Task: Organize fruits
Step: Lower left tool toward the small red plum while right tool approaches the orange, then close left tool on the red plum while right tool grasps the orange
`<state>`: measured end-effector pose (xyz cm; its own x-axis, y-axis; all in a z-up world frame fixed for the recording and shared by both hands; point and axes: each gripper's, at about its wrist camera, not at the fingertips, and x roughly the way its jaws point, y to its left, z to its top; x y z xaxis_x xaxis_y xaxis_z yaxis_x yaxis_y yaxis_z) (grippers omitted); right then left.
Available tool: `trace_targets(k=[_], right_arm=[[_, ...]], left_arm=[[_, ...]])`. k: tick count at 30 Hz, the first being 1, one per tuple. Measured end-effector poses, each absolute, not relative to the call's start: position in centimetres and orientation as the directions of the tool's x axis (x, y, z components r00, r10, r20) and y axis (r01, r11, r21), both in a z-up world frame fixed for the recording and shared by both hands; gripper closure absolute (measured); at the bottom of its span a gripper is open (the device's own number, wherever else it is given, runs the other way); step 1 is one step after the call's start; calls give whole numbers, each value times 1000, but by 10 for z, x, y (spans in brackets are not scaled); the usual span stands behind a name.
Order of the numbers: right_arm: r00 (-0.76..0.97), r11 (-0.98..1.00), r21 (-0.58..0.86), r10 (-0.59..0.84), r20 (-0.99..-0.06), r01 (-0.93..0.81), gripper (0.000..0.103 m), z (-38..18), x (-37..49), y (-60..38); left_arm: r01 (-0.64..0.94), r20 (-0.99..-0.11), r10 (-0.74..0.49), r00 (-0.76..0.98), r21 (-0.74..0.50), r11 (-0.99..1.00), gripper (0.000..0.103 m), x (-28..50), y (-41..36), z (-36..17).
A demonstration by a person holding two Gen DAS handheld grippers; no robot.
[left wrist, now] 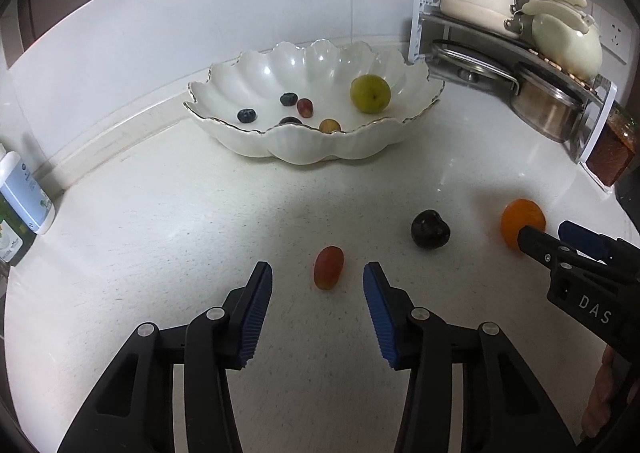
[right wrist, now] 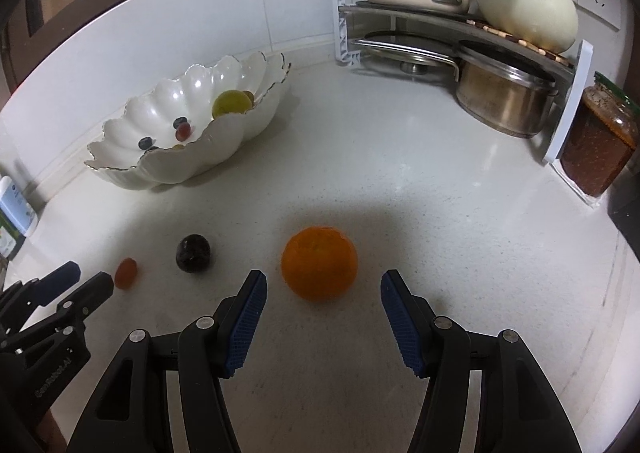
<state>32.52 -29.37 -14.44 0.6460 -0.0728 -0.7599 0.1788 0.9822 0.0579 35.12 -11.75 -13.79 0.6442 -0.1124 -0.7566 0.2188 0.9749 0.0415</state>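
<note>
Two blueberries point(left wrist: 289, 99), three grapes point(left wrist: 328, 267), one orange point(right wrist: 319, 263), one bowl point(left wrist: 320, 149).

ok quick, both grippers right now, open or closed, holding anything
Left gripper: open, empty, jaws either side of the red grape on the counter.
Right gripper: open, empty, jaws flanking the orange without touching it.

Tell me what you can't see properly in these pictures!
- Left wrist view: a dark fruit in the scalloped white bowl is half hidden by the bowl's front rim.
- Left wrist view: the round orange is partly covered by the open right tool.
- Right wrist view: the white bottle is cut off by the left edge; its label is too small to read.
- Right wrist view: a brownish fruit hides behind the green round fruit.
</note>
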Motion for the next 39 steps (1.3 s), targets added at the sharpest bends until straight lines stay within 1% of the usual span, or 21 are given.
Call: trace_targets(k=[9,11,16,17,19,22,26,27,31,39], right_arm=[[630,981,68,-62,-774,179,42,-152,339,-297],[626,981,71,-58,-778,179,42,-154,341,-297],[617,982,77,-49,-785,175,42,-158,345,-296],[615,981,78,-48,-787,176,43,-158,346,-295],[612,981,82,-43,-790,174,43,-159,346,-296],[616,982,79,-45,-786,172,44,-159,348,-295],[614,982,75,-47,-788,172,55,-161,349,-294],[614,983,76,-44,-788,169,56,-161,349,-294],[618,984,71,-46,-785,164,58,-161,350,-293],[628,984,90,-26,-778,152,59,-160,346,-292]], left_arm=[[220,-782,-123,610,18,975,62,366,-122,-149],[218,-789,-128,600,7,976,65,369,-123,-152],[216,-794,-129,594,3,976,66,373,-124,-155],[216,-796,-131,591,0,976,67,373,-123,-156],[219,-800,-135,584,-5,976,73,375,-123,-157],[223,-804,-140,578,-10,975,75,377,-124,-159],[226,-805,-141,577,-8,974,79,378,-125,-162],[228,-805,-142,576,-9,974,80,378,-124,-162],[228,-803,-148,577,-16,974,85,379,-124,-162],[236,-787,-169,593,-30,971,86,375,-124,-154]])
